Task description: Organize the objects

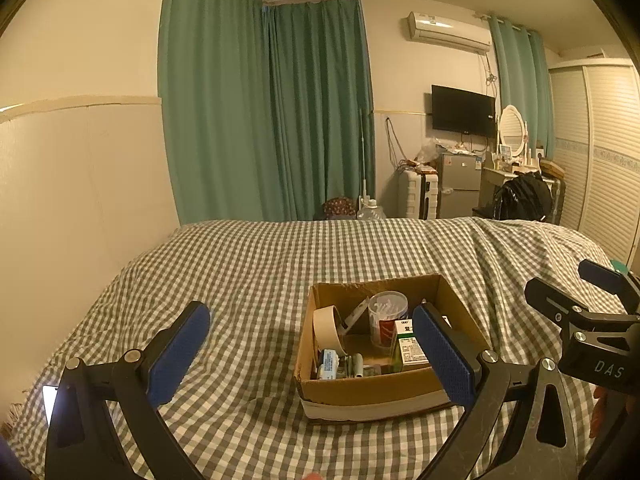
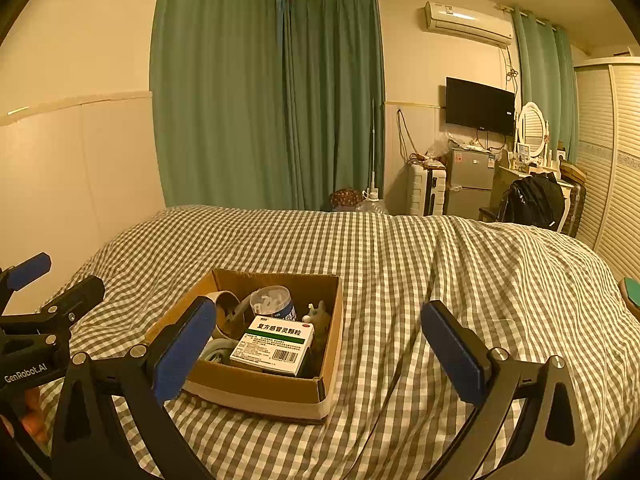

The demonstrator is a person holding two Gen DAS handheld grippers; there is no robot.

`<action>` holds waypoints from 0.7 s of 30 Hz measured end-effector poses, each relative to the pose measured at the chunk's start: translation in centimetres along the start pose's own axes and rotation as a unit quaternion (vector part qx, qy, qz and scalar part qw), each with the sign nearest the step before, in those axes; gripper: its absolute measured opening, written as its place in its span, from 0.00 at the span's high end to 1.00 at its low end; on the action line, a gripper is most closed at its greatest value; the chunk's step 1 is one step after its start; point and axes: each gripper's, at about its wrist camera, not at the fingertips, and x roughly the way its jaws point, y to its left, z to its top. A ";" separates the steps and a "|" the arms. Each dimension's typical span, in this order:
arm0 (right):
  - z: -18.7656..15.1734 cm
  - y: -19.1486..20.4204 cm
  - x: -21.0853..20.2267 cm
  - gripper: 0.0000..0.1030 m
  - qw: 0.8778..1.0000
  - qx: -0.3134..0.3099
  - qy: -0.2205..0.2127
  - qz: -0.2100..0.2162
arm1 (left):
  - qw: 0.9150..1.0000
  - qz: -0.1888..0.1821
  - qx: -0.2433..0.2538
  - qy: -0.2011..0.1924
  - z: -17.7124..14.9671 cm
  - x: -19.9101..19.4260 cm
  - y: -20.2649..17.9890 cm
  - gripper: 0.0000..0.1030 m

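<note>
left gripper point(image 1: 312, 354) jaws apart | cardboard box point(image 2: 256, 390) mid-bed | right gripper point(image 2: 320, 354) jaws apart

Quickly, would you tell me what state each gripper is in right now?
Left gripper: open, holding nothing, above the bed near the cardboard box.
Right gripper: open, holding nothing.

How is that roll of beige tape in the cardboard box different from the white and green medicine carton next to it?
The roll of beige tape is a round, hollow ring; the white and green medicine carton is a flat-sided rectangular pack. The tape is plain, while the carton carries printed text and a barcode. The tape stands on edge against the box's left wall; the carton lies tilted toward the right side. Both sit inside the open brown cardboard box on the checked bedcover.
</note>
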 end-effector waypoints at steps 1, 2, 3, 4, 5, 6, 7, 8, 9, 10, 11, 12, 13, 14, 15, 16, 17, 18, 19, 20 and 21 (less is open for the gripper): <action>-0.1 0.0 0.0 0.00 1.000 0.000 0.000 0.000 | 1.000 0.000 0.000 0.001 0.0 0.0 0.0 0.00; -0.1 0.0 0.0 0.00 1.000 0.000 0.000 0.000 | 1.000 -0.002 0.001 0.002 -0.1 0.0 0.0 0.00; -0.1 0.0 0.0 0.00 1.000 0.000 0.000 0.000 | 1.000 -0.004 0.001 0.003 0.0 0.1 0.0 0.00; 0.0 0.0 0.0 0.00 1.000 0.000 0.000 0.000 | 1.000 -0.004 0.001 0.002 0.0 0.1 0.0 0.00; -0.1 0.0 0.0 0.00 1.000 0.000 0.000 0.000 | 1.000 -0.002 0.000 0.002 0.0 0.1 0.0 0.00; -0.1 0.0 0.0 0.00 1.000 0.001 0.000 0.001 | 1.000 -0.001 -0.002 0.001 0.0 0.1 0.1 0.00; -0.1 0.0 -0.1 0.00 1.000 0.001 0.000 0.001 | 1.000 -0.002 -0.002 0.001 0.0 0.1 0.1 0.00; -0.1 0.0 -0.1 0.00 1.000 0.000 0.000 0.000 | 1.000 -0.003 -0.002 0.001 0.0 0.1 0.1 0.00; -0.1 -0.1 -0.1 0.00 1.000 0.000 0.000 0.000 | 1.000 -0.002 -0.003 0.000 0.0 0.1 0.1 0.00; -0.1 -0.1 -0.1 0.00 1.000 0.000 0.000 0.001 | 1.000 -0.002 -0.003 0.000 0.0 0.1 0.1 0.00; -0.1 0.0 -0.1 0.00 1.000 0.001 0.000 0.000 | 1.000 -0.002 -0.003 -0.001 0.0 0.1 0.1 0.00; -0.1 -0.1 -0.1 0.00 1.000 0.001 0.000 0.000 | 1.000 -0.003 -0.002 -0.001 0.0 0.0 0.1 0.00; -0.1 -0.1 -0.1 0.00 1.000 0.001 0.000 0.000 | 1.000 -0.003 -0.002 0.000 0.0 0.1 0.0 0.00; -0.1 -0.1 0.0 0.00 1.000 0.001 0.000 0.000 | 1.000 -0.002 -0.001 0.000 0.0 0.0 0.0 0.00; -0.1 -0.1 -0.1 0.00 1.000 0.001 0.000 0.000 | 1.000 -0.002 0.000 0.000 0.0 0.1 -0.1 0.00; -0.1 -0.2 -0.1 0.00 1.000 0.001 0.001 0.000 | 1.000 -0.002 0.001 0.000 -0.1 0.1 -0.1 0.00; -0.2 -0.2 -0.1 0.00 1.000 0.001 0.001 0.000 | 1.000 -0.002 0.001 0.001 -0.1 0.1 -0.1 0.00; -0.2 -0.2 -0.1 0.00 1.000 0.000 0.001 0.000 | 1.000 -0.002 0.001 0.001 -0.1 0.1 -0.1 0.00; -0.2 -0.2 -0.1 0.00 1.000 0.000 0.002 0.000 | 1.000 -0.003 0.001 0.002 -0.1 0.2 -0.1 0.00; -0.2 -0.2 -0.1 0.00 1.000 0.000 0.002 0.000 | 1.000 -0.003 0.001 0.002 -0.1 0.2 -0.1 0.00; -0.2 -0.2 -0.1 0.00 1.000 0.001 0.002 0.000 | 1.000 -0.003 0.001 0.002 -0.1 0.2 -0.1 0.00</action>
